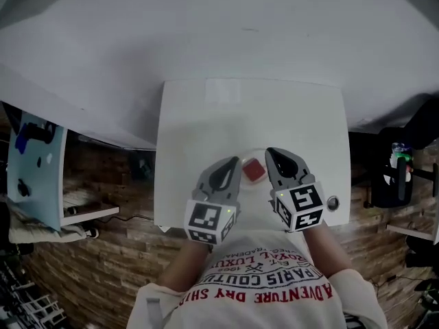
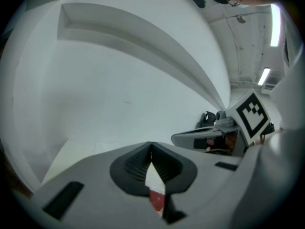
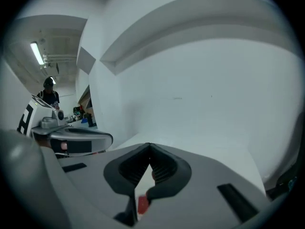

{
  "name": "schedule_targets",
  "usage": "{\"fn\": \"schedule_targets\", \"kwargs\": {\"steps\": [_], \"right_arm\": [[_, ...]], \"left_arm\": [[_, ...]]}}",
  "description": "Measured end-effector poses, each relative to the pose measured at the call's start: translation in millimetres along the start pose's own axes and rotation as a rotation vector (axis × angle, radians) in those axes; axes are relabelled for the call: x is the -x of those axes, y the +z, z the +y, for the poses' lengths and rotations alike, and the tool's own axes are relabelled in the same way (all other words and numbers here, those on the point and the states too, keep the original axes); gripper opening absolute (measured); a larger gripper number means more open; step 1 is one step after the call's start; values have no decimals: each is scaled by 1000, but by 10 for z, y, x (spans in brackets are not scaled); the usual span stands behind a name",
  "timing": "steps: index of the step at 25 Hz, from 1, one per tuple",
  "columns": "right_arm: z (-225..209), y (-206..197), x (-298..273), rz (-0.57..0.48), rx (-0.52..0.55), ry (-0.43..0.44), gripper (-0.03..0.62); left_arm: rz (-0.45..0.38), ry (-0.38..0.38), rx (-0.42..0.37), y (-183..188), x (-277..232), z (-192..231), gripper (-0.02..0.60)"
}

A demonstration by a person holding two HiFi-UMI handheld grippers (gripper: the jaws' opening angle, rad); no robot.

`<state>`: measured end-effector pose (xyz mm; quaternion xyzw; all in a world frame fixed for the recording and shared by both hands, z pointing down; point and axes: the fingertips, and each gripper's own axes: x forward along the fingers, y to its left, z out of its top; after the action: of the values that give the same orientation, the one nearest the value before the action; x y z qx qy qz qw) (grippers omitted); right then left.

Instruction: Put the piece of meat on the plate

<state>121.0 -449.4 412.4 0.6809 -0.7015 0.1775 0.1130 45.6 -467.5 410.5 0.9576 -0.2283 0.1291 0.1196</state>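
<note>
A red square piece of meat [image 1: 254,170] lies on a pale round plate [image 1: 255,152] near the front of the white table [image 1: 206,129]. My left gripper [image 1: 235,160] hovers just left of the meat, and my right gripper [image 1: 268,151] just right of it. Both are raised above the table, shut and empty. In the left gripper view the left gripper [image 2: 151,145] has its tips together, with the meat [image 2: 157,200] showing below through the gap behind them. In the right gripper view the right gripper [image 3: 149,145] is shut too, and a sliver of meat [image 3: 143,205] shows beneath.
A small round metal piece [image 1: 333,202] sits at the table's right front edge. A black chair [image 1: 394,170] stands to the right and a blue board [image 1: 34,163] leans at the left. A white wall rises behind the table. A person [image 3: 48,93] stands far off.
</note>
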Motion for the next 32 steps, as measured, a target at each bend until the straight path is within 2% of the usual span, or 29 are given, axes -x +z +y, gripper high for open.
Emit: {"fn": "schedule_targets", "kwargs": {"steps": [6, 10, 12, 19, 25, 32], "right_arm": [[67, 496, 298, -200, 77, -72, 12], [115, 584, 407, -250, 96, -94, 12], [153, 586, 422, -255, 91, -92, 12], [201, 614, 485, -266, 99, -105, 12], [106, 541, 521, -249, 60, -131, 12], [91, 434, 499, -217, 79, -136, 12]], "left_arm": [[-106, -7, -75, 522, 97, -4, 8], [-177, -9, -169, 787, 173, -115, 8], [-191, -18, -191, 826, 187, -170, 8], [-181, -36, -162, 765, 196, -231, 8], [-186, -17, -165, 760, 243, -172, 8], [-165, -2, -133, 649, 278, -122, 8]]}}
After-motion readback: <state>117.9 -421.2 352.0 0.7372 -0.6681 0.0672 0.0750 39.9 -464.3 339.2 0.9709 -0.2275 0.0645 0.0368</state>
